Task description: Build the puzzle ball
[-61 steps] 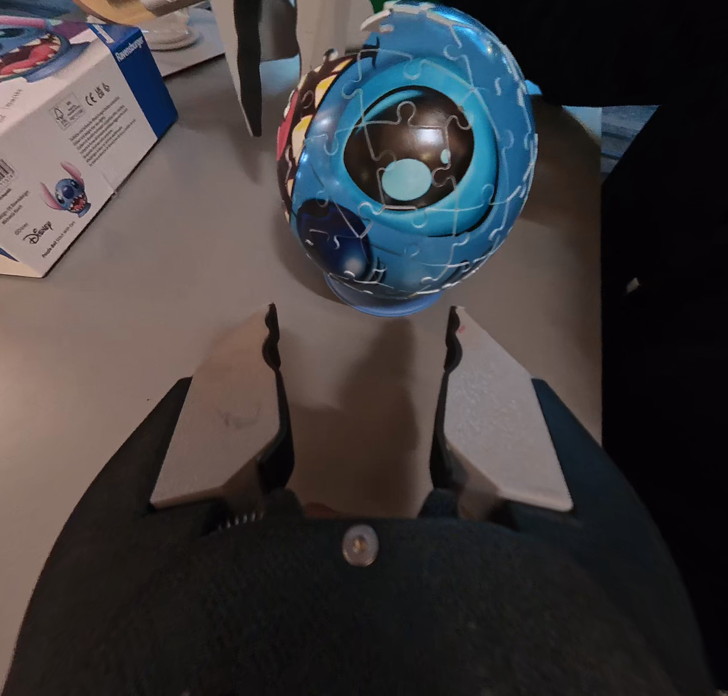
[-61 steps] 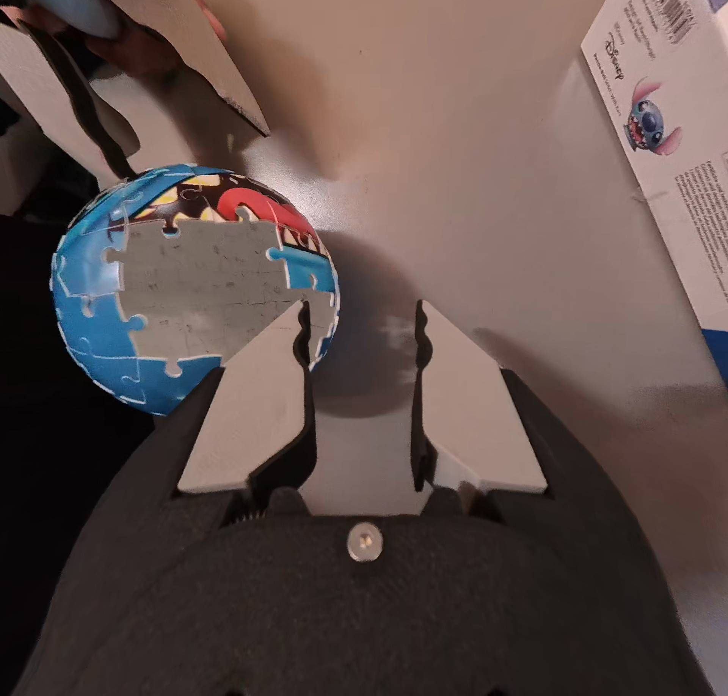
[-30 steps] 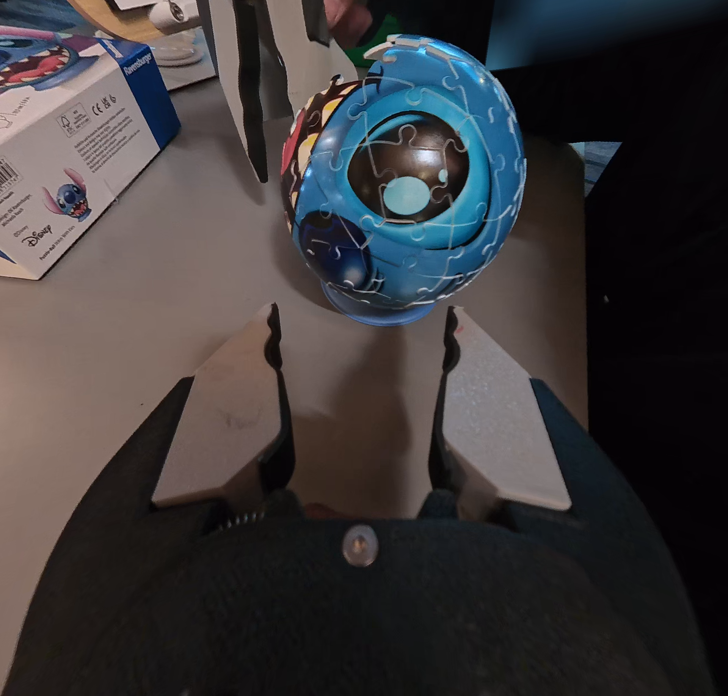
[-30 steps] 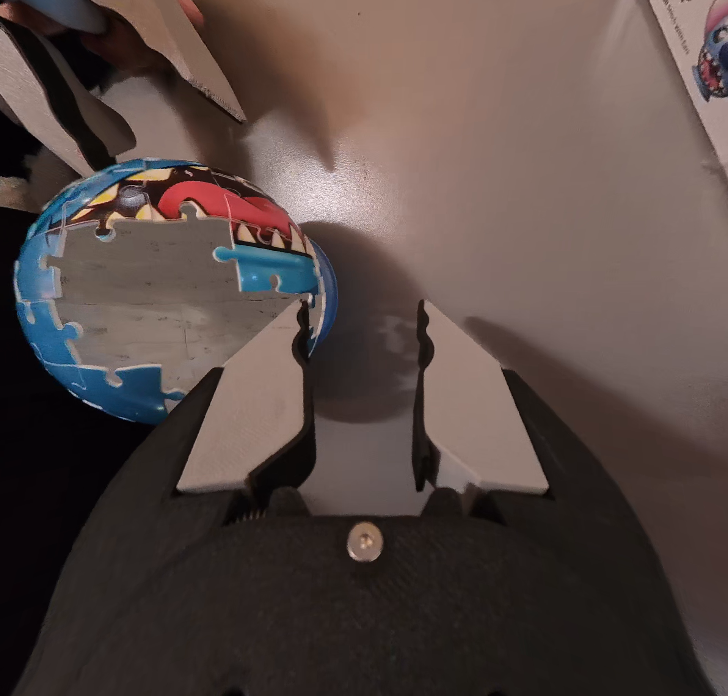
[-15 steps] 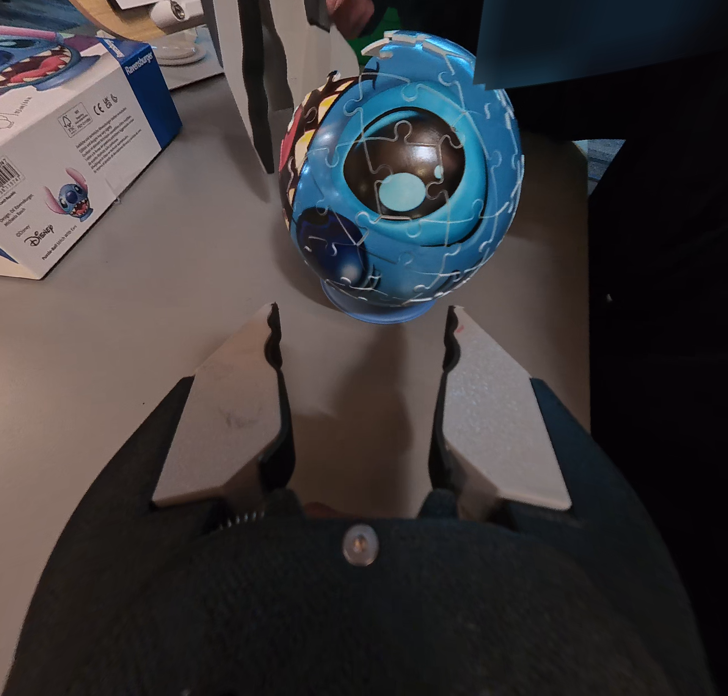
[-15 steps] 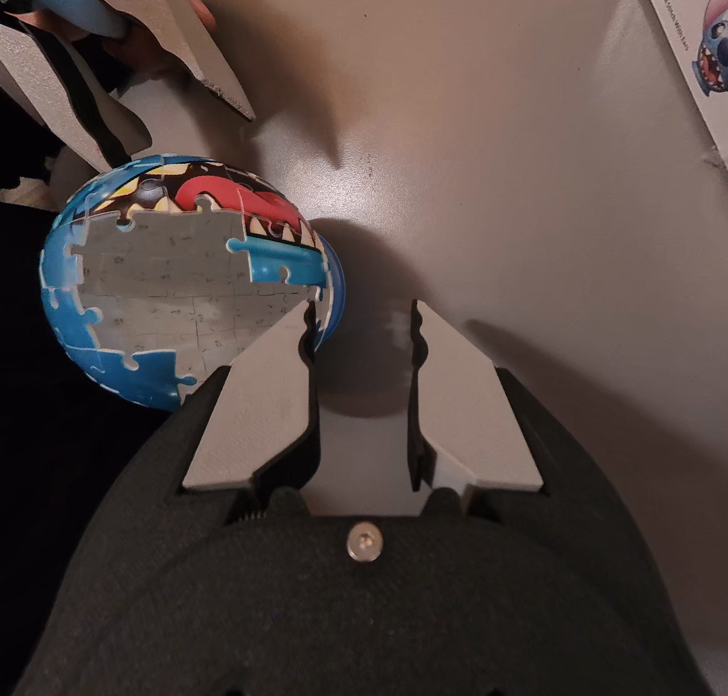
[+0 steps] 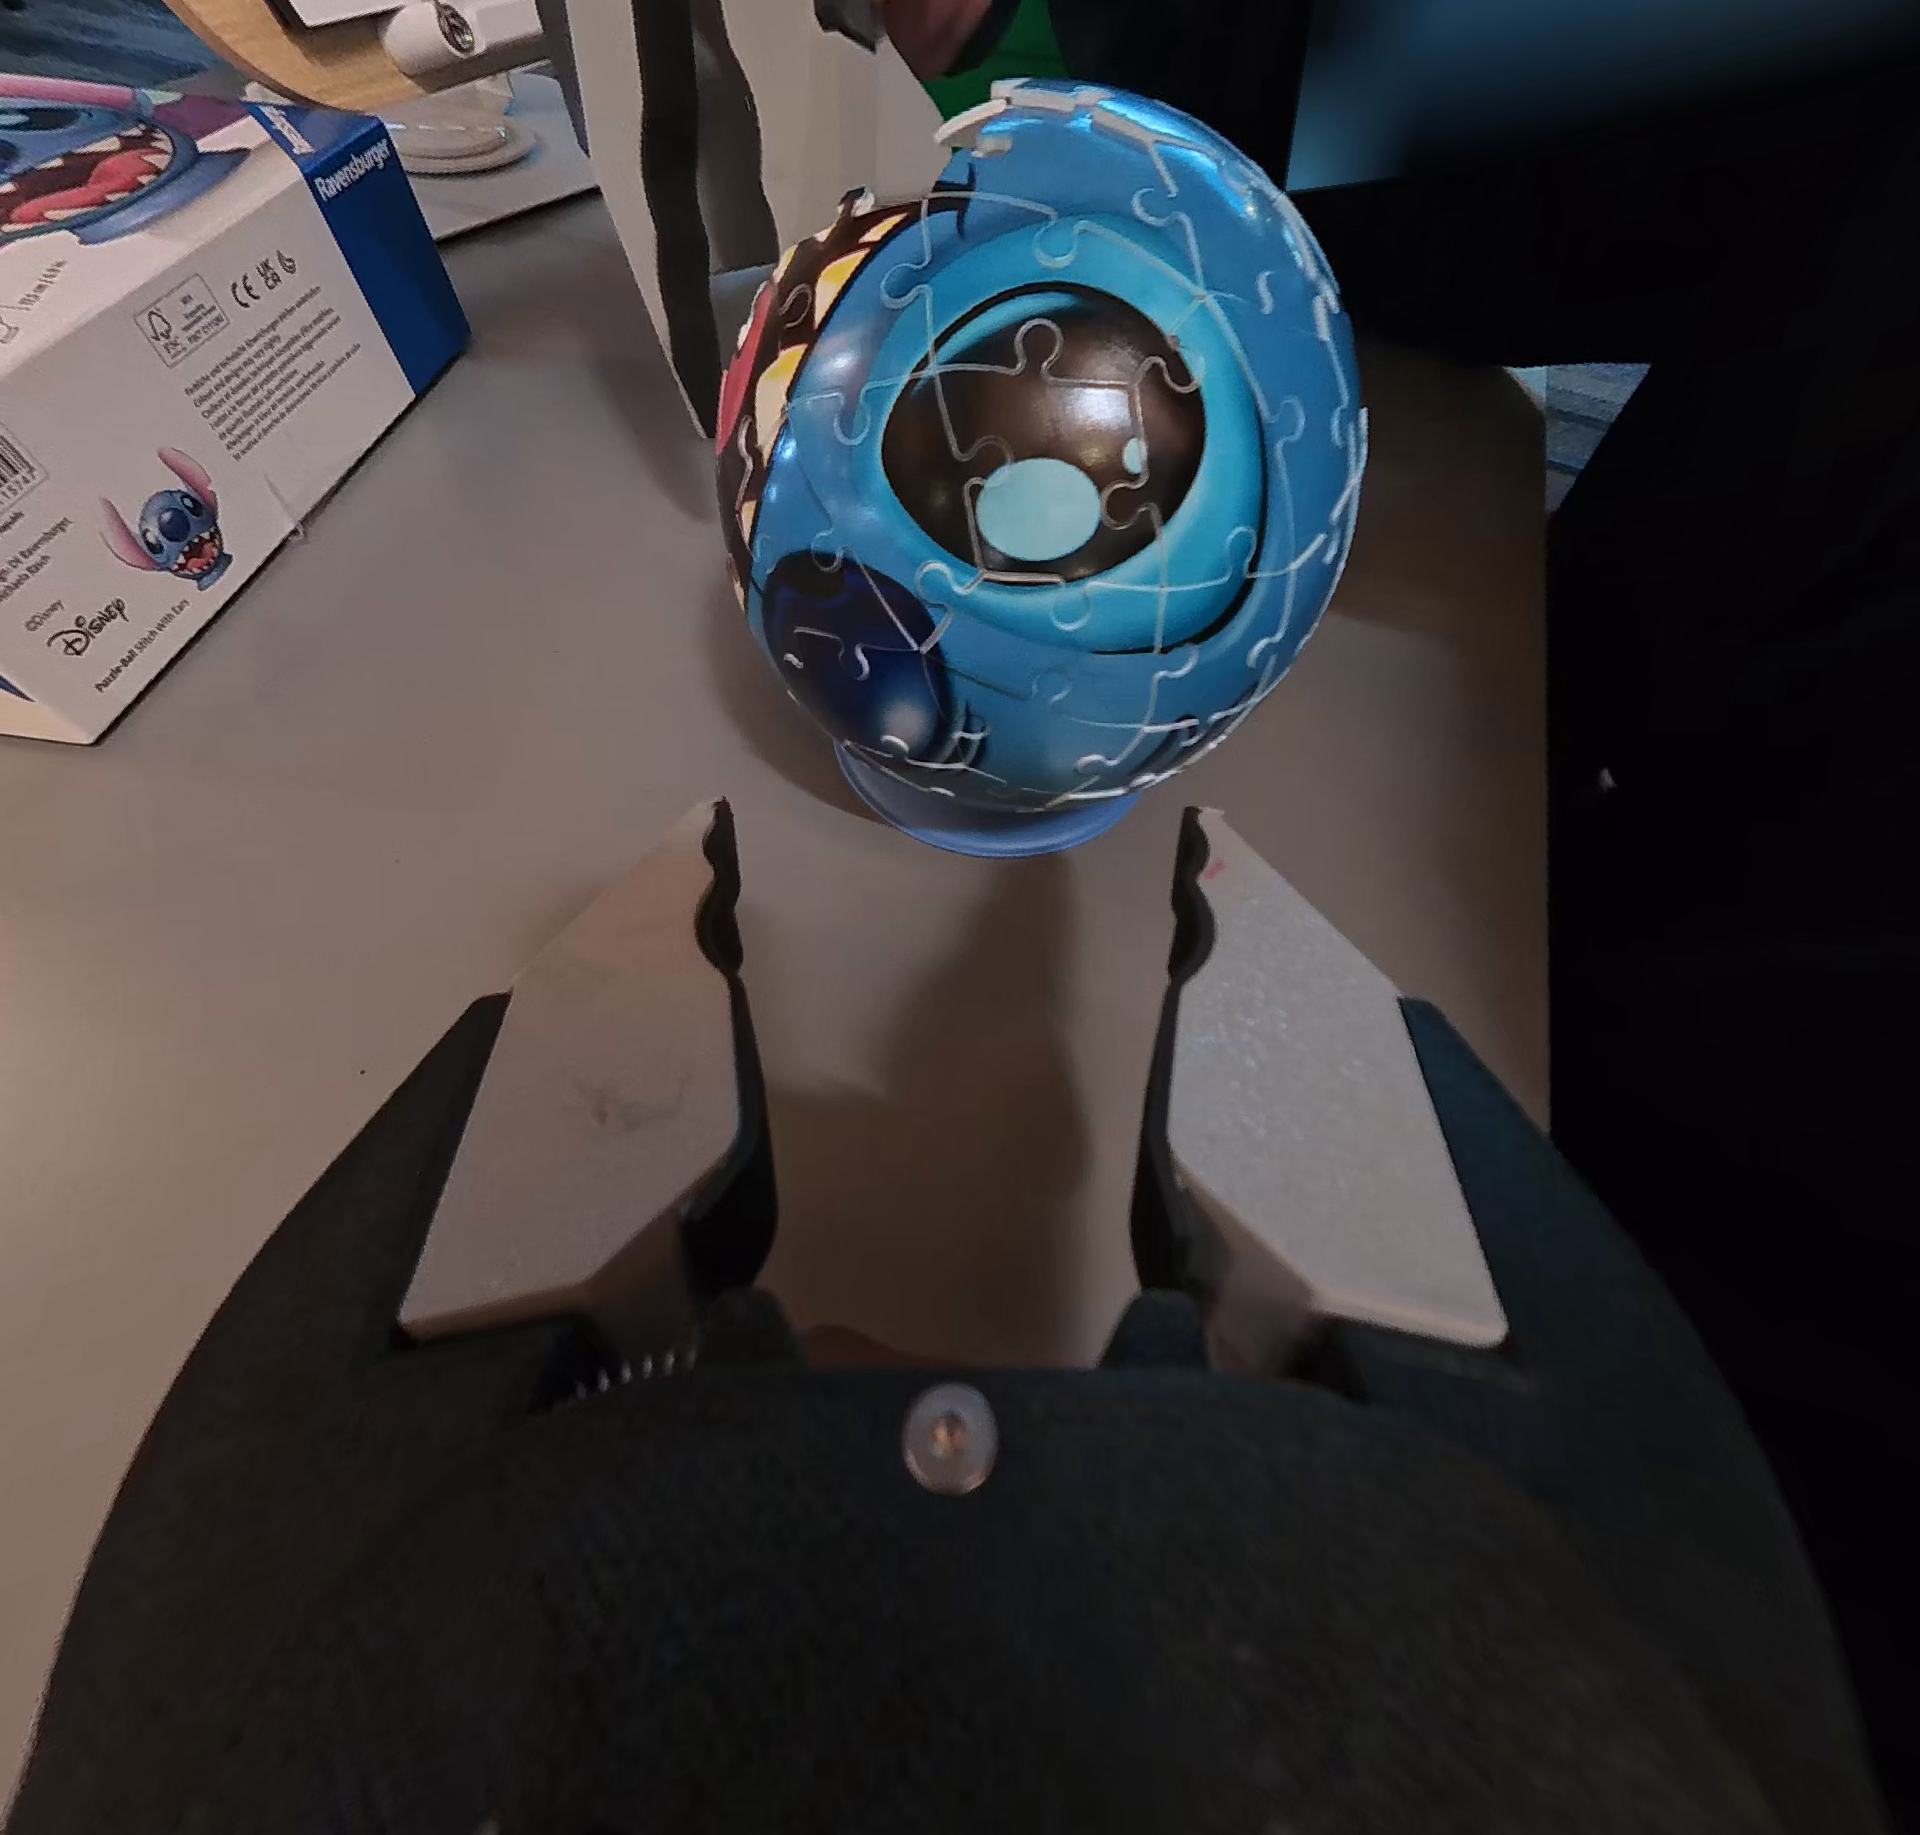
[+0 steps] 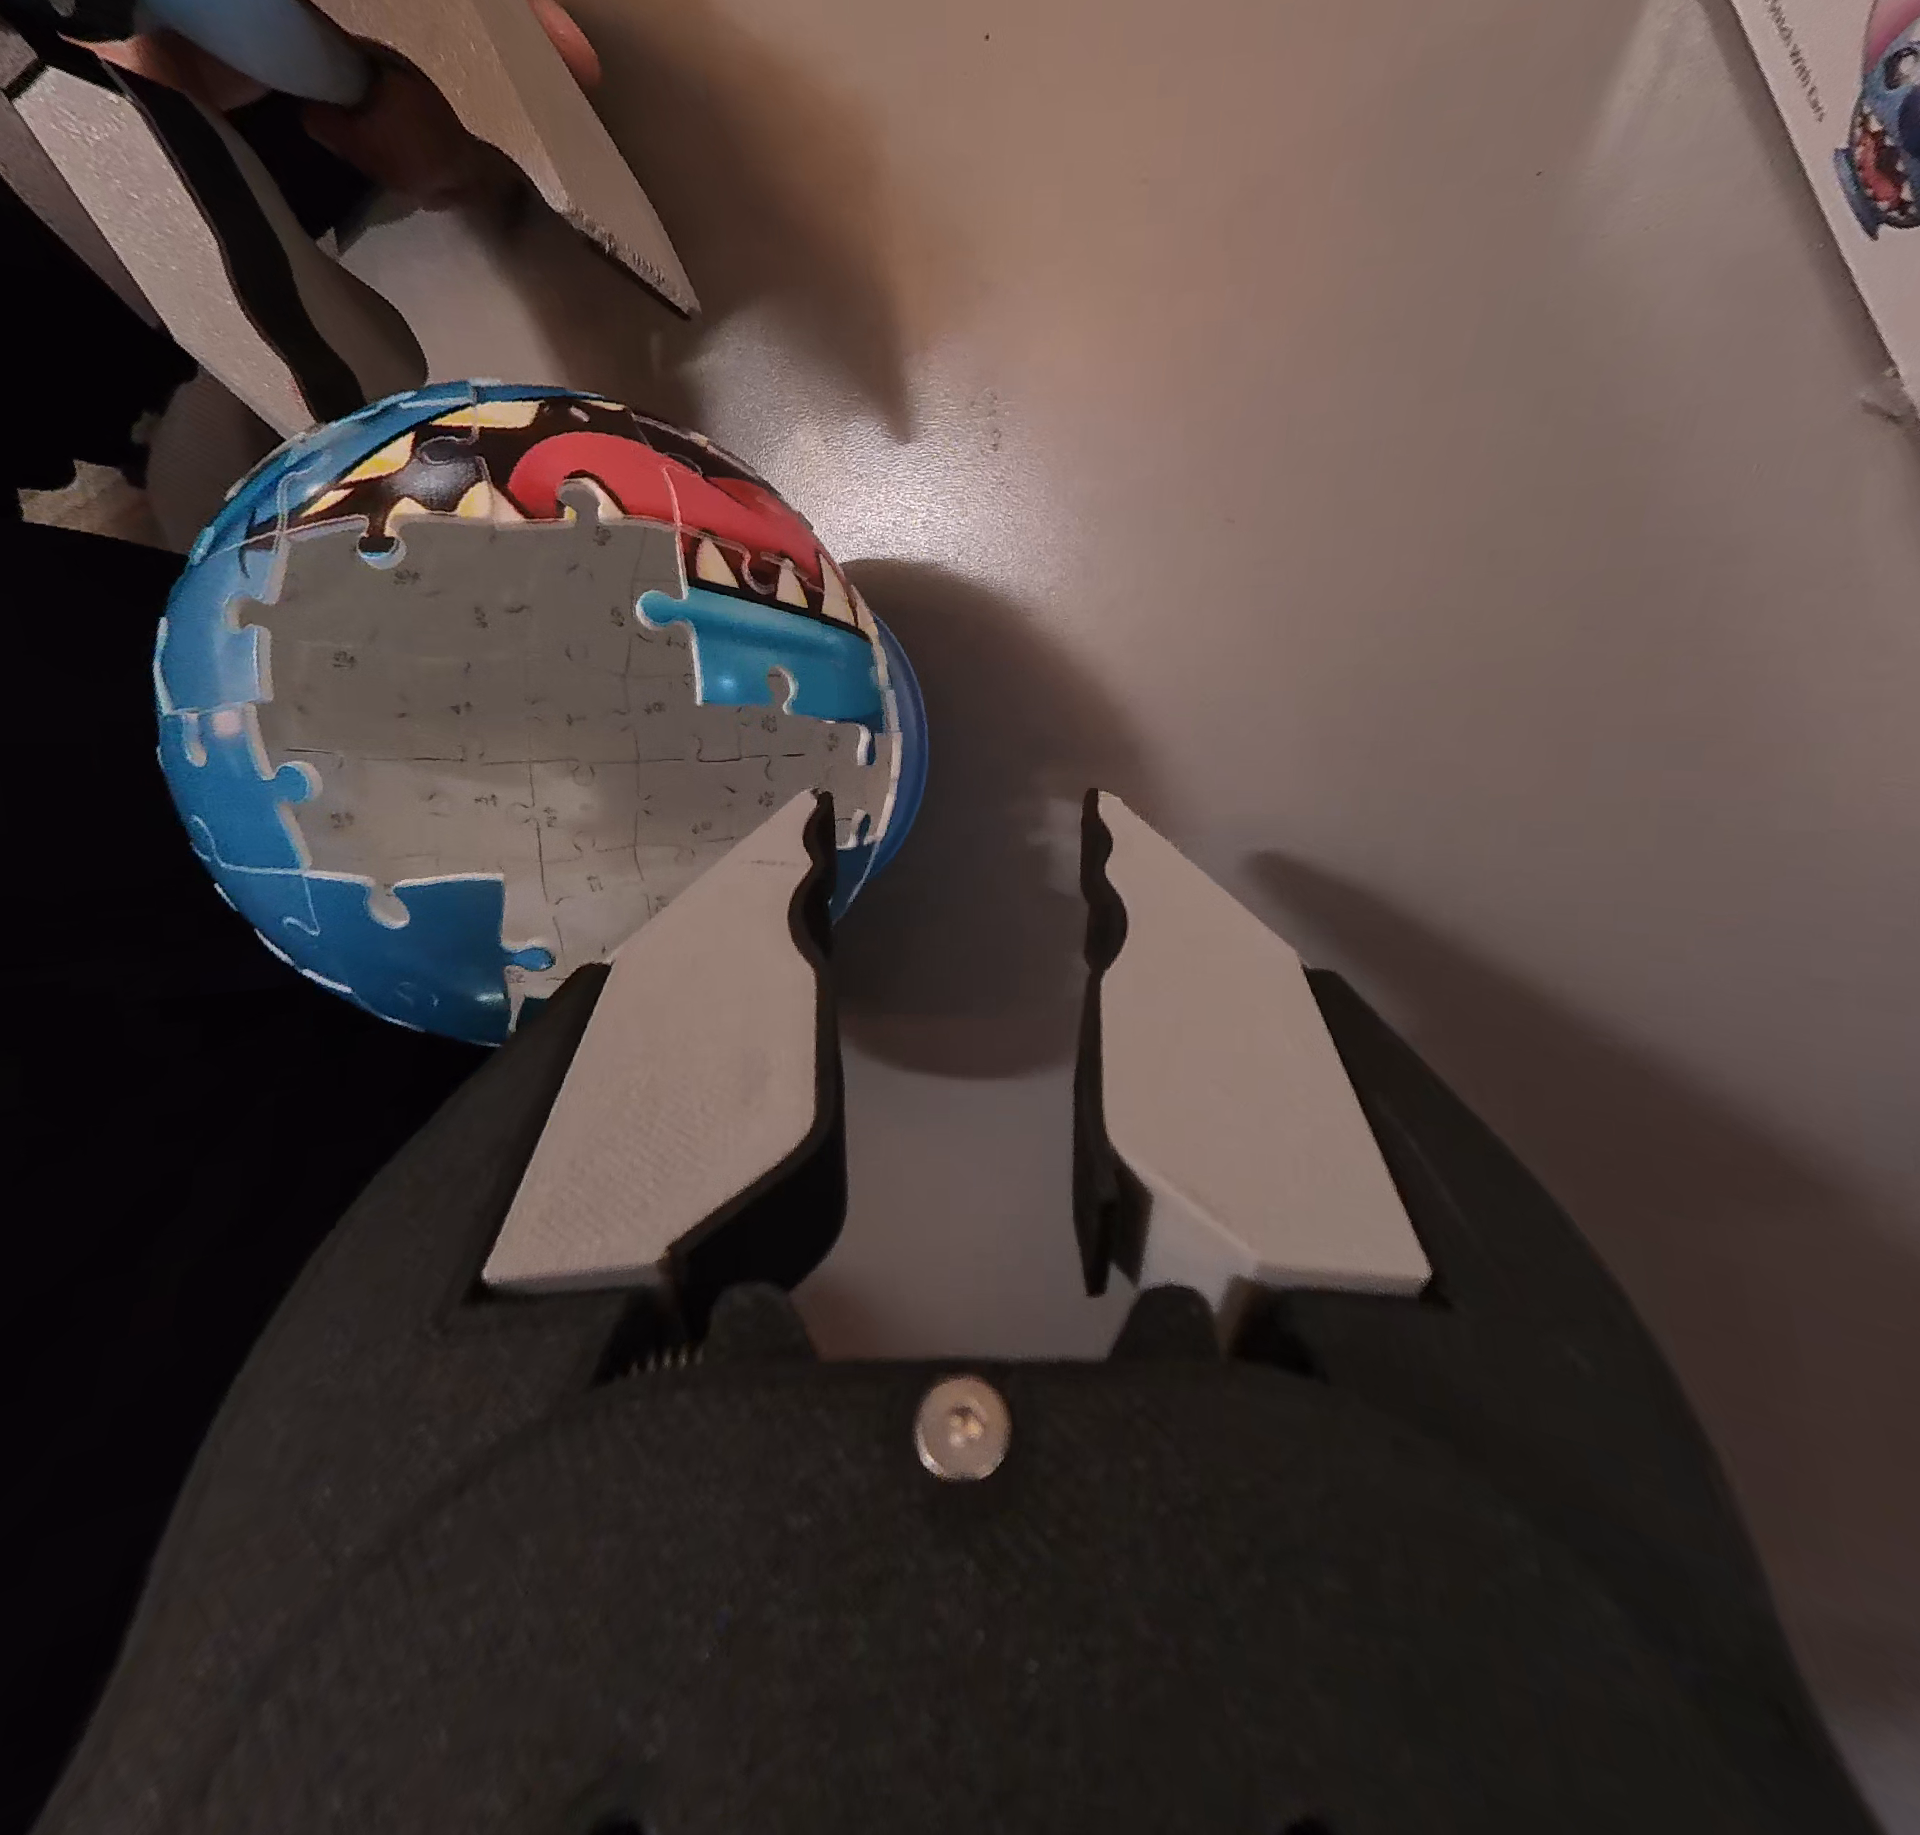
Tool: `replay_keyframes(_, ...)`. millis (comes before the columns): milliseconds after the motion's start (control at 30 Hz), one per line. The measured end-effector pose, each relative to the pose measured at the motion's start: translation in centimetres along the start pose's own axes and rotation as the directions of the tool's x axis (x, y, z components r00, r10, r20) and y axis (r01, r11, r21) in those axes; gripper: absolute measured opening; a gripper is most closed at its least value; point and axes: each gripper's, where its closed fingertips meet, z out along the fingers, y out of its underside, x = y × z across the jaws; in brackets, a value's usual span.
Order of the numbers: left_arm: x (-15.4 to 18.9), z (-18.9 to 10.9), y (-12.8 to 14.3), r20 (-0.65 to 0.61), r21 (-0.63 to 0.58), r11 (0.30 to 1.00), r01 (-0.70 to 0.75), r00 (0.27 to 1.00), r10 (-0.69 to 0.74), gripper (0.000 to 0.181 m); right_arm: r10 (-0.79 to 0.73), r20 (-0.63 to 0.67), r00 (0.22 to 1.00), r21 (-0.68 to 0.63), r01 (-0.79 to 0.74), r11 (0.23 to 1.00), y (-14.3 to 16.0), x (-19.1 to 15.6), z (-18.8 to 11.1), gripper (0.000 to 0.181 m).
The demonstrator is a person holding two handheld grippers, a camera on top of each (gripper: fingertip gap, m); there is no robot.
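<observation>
The blue puzzle ball [image 7: 1039, 476] stands on a blue ring stand [image 7: 977, 829] on the grey table, just ahead of my left gripper [image 7: 953, 824], which is open and empty. In the right wrist view the ball [image 8: 260, 798] shows a large gap in its shell, with the grey inner side of the pieces [image 8: 499, 746] visible through it. My right gripper [image 8: 956, 809] is open and empty, and its left finger overlaps the ball's lower right side. Its fingers [image 7: 665, 175] show behind the ball in the left wrist view. The left gripper's fingers [image 8: 582, 144] show above the ball in the right wrist view.
The white and blue puzzle box [image 7: 208, 362] lies on the table at the left; its corner shows in the right wrist view [image 8: 1829, 123]. A wooden disc on a white stand [image 7: 447, 102] is at the back. The table edge [image 7: 1538, 642] is close to the ball, with darkness beyond.
The right gripper's jaws have narrowed a little and its view has shifted away from the box. The ball has stayed on its stand. The left gripper has barely moved.
</observation>
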Motion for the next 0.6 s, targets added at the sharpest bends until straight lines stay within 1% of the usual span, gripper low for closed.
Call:
replay_keyframes(133,0.1,0.0,0.0,0.005,0.004,1.0,-0.004,1.0,0.004,0.082,0.006,-0.025,1.0,0.006,-0.006,1.0,0.3,0.5,-0.6,0.046)
replay_keyframes(267,0.1,-0.2,-0.2,0.006,0.021,1.0,-0.01,1.0,0.01,0.082,0.07,-0.108,0.992,0.055,-0.064,0.996,1.8,3.2,-3.3,0.047)
replay_keyframes(367,0.2,-0.5,-0.5,0.001,0.048,0.999,-0.007,1.0,0.007,0.082,0.155,-0.118,0.981,0.121,-0.14,0.983,3.6,4.9,-5.1,0.049)
replay_keyframes(433,0.2,-0.7,-0.7,-0.002,0.063,0.998,-0.005,1.0,0.005,0.082,0.186,-0.142,0.972,0.108,-0.171,0.979,5.6,5.9,-5.1,0.05)
replay_keyframes(533,0.3,-0.8,-0.8,-0.012,0.07,0.998,-0.001,1.0,0.002,0.082,0.211,-0.166,0.963,0.064,-0.203,0.977,8.3,6.9,-3.6,0.05)
replay_keyframes(600,0.3,-0.7,-0.7,-0.019,0.065,0.998,0.004,1.0,-0.002,0.082,0.203,-0.2,0.959,0.033,-0.2,0.979,9.5,7.7,-2.8,0.049)
